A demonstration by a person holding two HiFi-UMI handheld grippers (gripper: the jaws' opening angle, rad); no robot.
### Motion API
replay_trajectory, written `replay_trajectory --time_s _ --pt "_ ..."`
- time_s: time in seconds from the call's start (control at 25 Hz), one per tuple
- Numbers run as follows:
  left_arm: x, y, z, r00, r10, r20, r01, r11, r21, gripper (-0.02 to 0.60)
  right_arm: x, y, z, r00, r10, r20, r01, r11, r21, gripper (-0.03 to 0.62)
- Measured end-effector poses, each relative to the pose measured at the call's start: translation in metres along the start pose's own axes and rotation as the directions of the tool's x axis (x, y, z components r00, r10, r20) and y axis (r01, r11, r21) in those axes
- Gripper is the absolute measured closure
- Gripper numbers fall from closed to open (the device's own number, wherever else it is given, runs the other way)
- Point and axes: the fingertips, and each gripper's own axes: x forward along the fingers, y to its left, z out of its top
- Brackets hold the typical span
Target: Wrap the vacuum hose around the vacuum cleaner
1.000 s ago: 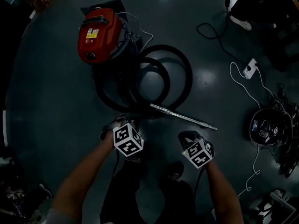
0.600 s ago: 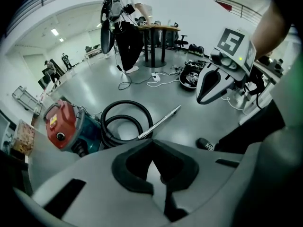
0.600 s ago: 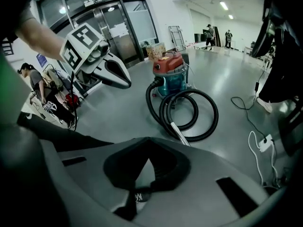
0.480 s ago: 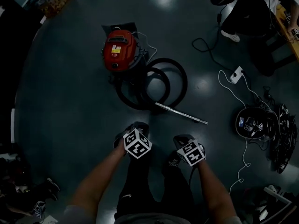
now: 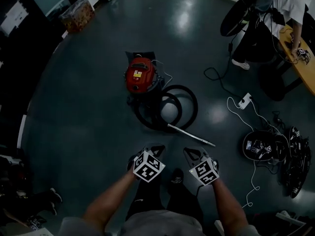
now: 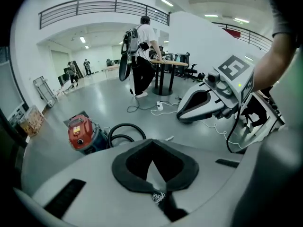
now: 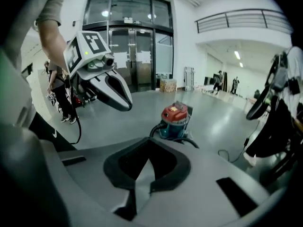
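Note:
A red vacuum cleaner [image 5: 141, 75] stands on the dark floor, far below both grippers. Its black hose [image 5: 184, 102] lies in loose loops on the floor to its right, not around the body. A metal wand [image 5: 191, 134] runs out from the loops toward me. My left gripper [image 5: 149, 150] and right gripper [image 5: 193, 154] hang side by side high above the floor, short of the wand, both shut and empty. The left gripper view shows its jaws [image 6: 152, 157] together, the vacuum [image 6: 79, 132] and hose [image 6: 125, 131] beyond. The right gripper view shows its shut jaws [image 7: 149, 160] and the vacuum [image 7: 175, 117].
A person [image 5: 290, 4] stands by a table [image 5: 300, 63] at the upper right. A white power strip [image 5: 244, 100] with cables lies right of the hose. A round black device [image 5: 261, 146] and tangled cables sit at the right. A box [image 5: 78, 14] stands at the far left.
Both grippers have risen well above the floor, still shut. The vacuum, hose and wand now look smaller and farther off, and more of the room shows.

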Motion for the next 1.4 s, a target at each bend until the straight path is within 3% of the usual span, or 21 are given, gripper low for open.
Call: replay_trajectory --time_s 0.12,0.24,0.36,0.52,0.84,1.16,1.4 --pt "-0.028 -0.013 0.030 0.997 0.032 0.069 -0.031 0.999 -0.020 0.575 -0.034 -0.008 0.041 0.993 -0.054 0.107 0.068 0.989 -0.133 0.589" --pt "-0.055 -0.025 0.059 0.990 0.055 0.133 -0.051 0.998 -0.031 0.575 -0.064 -0.014 0.069 0.974 -0.105 0.203 0.146 0.968 -0.203 0.591" --pt "-0.073 -0.035 0.080 0.982 0.070 0.177 -0.069 0.998 -0.014 0.574 -0.076 -0.015 0.076 0.963 -0.131 0.234 0.184 0.958 -0.219 0.591" --pt "-0.086 -0.039 0.088 0.979 0.073 0.191 -0.077 0.997 0.013 0.574 -0.076 -0.011 0.078 0.959 -0.144 0.245 0.182 0.973 -0.139 0.589" --pt "-0.105 -0.013 0.053 0.980 0.017 0.198 -0.017 1.000 -0.004 0.575 -0.035 0.006 0.066 0.958 -0.214 0.191 0.224 0.974 -0.030 0.590" --pt "-0.106 0.019 -0.019 0.988 -0.002 0.153 0.003 1.000 -0.010 0.574 0.026 0.030 0.027 0.948 -0.303 0.102 0.309 0.950 -0.050 0.591" --pt "-0.104 0.020 -0.039 0.990 -0.018 0.142 0.021 1.000 -0.017 0.574 0.014 0.007 0.014 0.923 -0.378 0.080 0.378 0.926 0.009 0.591"
